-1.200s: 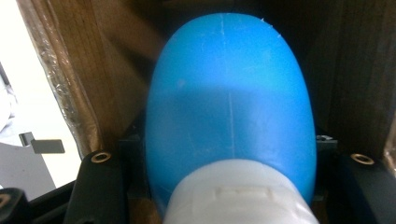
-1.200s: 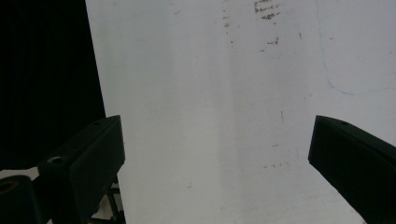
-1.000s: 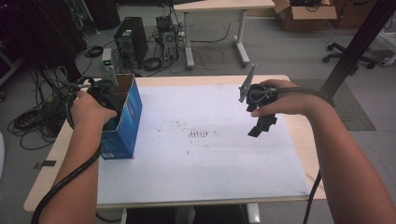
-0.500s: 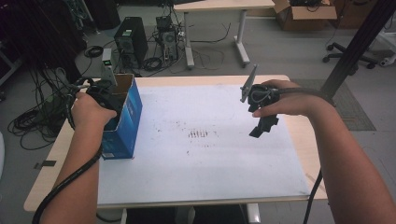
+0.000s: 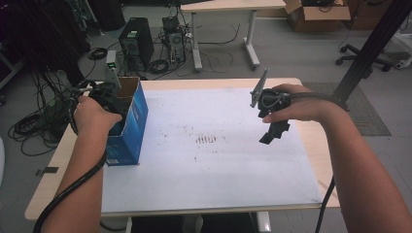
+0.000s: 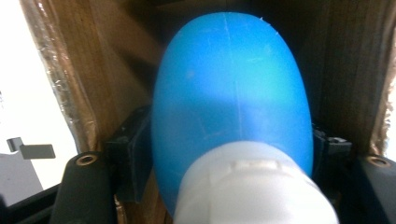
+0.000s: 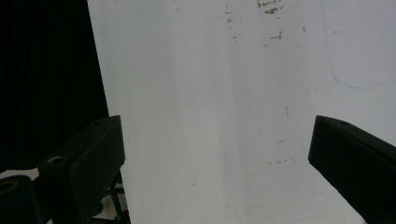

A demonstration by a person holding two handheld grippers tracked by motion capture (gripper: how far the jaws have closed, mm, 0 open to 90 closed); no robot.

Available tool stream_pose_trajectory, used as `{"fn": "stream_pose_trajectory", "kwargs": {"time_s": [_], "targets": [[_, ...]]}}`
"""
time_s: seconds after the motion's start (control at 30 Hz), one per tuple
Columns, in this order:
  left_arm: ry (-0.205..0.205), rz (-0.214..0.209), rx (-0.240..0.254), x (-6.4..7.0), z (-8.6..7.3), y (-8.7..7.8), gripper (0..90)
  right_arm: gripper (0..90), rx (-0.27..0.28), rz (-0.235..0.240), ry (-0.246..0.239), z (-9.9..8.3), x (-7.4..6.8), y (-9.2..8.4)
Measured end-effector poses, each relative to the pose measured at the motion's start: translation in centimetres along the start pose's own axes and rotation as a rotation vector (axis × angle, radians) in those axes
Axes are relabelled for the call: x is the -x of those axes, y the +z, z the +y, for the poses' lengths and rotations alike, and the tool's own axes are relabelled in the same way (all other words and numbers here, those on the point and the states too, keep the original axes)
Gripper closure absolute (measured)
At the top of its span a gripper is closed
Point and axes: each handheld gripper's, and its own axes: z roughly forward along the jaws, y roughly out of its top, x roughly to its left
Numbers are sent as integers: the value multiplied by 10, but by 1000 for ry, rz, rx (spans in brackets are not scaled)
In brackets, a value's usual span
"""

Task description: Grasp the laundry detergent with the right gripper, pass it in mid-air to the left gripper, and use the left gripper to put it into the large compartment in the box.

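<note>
From above, your left gripper (image 5: 108, 94) reaches into the open blue box (image 5: 130, 127) at the table's (image 5: 170, 208) left edge, while your right gripper (image 5: 272, 136) hangs over the white sheet (image 5: 214, 165). Left gripper view: a blue egg-shaped thing (image 6: 231, 88) with a white cap sits between jaws that have just been opening, inside the box's brown walls; whether the pads press it you cannot tell. Right gripper view: jaws spread wide, nothing between them.

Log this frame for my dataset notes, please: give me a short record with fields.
setting: white-topped table
left gripper: down inside the blue cardboard box; its jaws have just been opening, a blue and white rounded object between them, grip unclear
right gripper: open, nothing between the jaws, above the table
box: upright, open-topped, at the table's left edge
</note>
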Motion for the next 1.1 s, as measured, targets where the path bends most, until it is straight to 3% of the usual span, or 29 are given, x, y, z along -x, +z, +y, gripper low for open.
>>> {"fn": "stream_pose_trajectory", "kwargs": {"time_s": [0.33,0.73,1.1], "targets": [[1,17,15,4,-3,-10,277,39,6,-1,3,-2,-1,-2],[-2,27,57,5,-13,-34,223,39,14,0,-5,0,-2,-2],[30,28,84,8,-21,-60,177,39,11,1,-17,5,-5,-3]]}}
